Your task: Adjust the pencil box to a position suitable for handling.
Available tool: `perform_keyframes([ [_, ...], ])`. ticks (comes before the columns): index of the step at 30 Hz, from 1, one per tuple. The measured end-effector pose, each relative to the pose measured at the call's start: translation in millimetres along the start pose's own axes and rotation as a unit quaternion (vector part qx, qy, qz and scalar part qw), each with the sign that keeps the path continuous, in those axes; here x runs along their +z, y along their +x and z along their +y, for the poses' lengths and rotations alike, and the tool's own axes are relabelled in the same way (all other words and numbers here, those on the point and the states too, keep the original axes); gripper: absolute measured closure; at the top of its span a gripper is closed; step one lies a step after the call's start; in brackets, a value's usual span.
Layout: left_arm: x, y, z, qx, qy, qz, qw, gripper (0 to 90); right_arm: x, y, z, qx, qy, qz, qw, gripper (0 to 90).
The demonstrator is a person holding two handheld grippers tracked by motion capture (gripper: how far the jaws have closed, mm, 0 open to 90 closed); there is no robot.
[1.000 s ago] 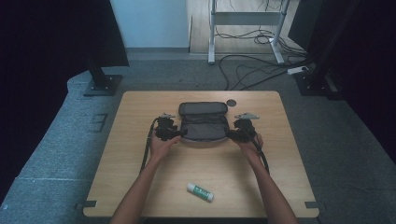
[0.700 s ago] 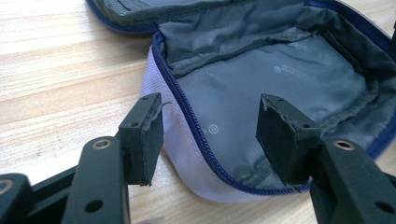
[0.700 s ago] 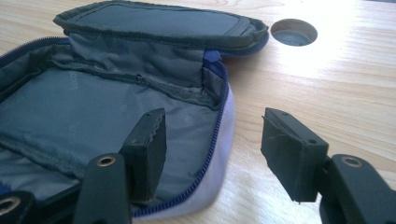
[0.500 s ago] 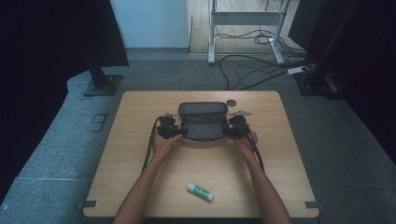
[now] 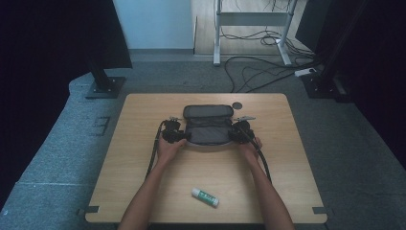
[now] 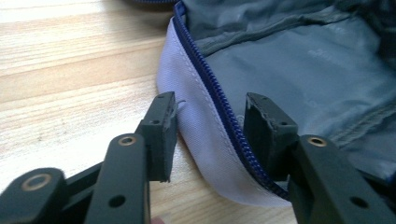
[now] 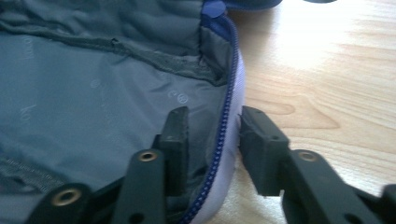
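A wooden tabletop [image 5: 143,143] was recorded in the middle of the high view. An open dark fabric zip case with grey lining and a pale lilac rim [image 5: 208,128] was laid just above the frame's centre, its lid folded back toward the top. The left tool [image 6: 210,123] was placed at the case's left end, jaws parted narrowly, the lilac rim and blue zipper [image 6: 219,112] set between them without being pinched. The right tool [image 7: 214,135] was placed at the right end, jaws likewise apart astride the rim. A white glue stick with a green label [image 5: 205,196] was lying in the lower centre, well apart. A small dark disc [image 5: 237,105] was noted just upper right of the case.
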State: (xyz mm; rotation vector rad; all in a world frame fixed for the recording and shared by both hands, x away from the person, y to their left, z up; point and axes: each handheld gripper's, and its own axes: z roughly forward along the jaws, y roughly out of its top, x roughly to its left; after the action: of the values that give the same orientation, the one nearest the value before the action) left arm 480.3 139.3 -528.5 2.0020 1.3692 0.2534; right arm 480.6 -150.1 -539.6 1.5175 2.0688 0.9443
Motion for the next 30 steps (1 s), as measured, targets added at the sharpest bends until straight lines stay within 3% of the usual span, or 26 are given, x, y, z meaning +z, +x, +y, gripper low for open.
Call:
perform_keyframes([
  [6, 2.6, 5.9, -1.7, -0.005, 0.013, -0.003, 0.9999, 61.3, -0.9, 0.6, -0.2, -0.003, 0.001, -0.014, 0.9999, 76.7],
  [11, 2.2, 6.6, -1.7, -0.005, 0.013, -0.002, 0.9999, 63.7, -1.3, 3.8, 0.0, -0.023, 0.003, -0.027, 0.9993, 81.4],
  [15, 2.1, 8.0, -1.5, -0.01, 0.011, -0.003, 0.9999, 68.4, -1.8, 3.8, 0.1, -0.029, 0.004, -0.028, 0.9992, 83.0],
  [21, 0.4, 5.0, -0.7, 0.012, 0.008, 0.008, 0.9999, 81.9, -3.4, 3.1, 0.1, -0.018, 0.004, -0.024, 0.9995, 84.2],
  [30, -6.4, 13.5, 0.6, -0.001, 0.004, -0.016, 0.9999, 86.6, -12.9, 5.2, 3.5, -0.022, -0.017, -0.016, 0.9995, 85.3],
])
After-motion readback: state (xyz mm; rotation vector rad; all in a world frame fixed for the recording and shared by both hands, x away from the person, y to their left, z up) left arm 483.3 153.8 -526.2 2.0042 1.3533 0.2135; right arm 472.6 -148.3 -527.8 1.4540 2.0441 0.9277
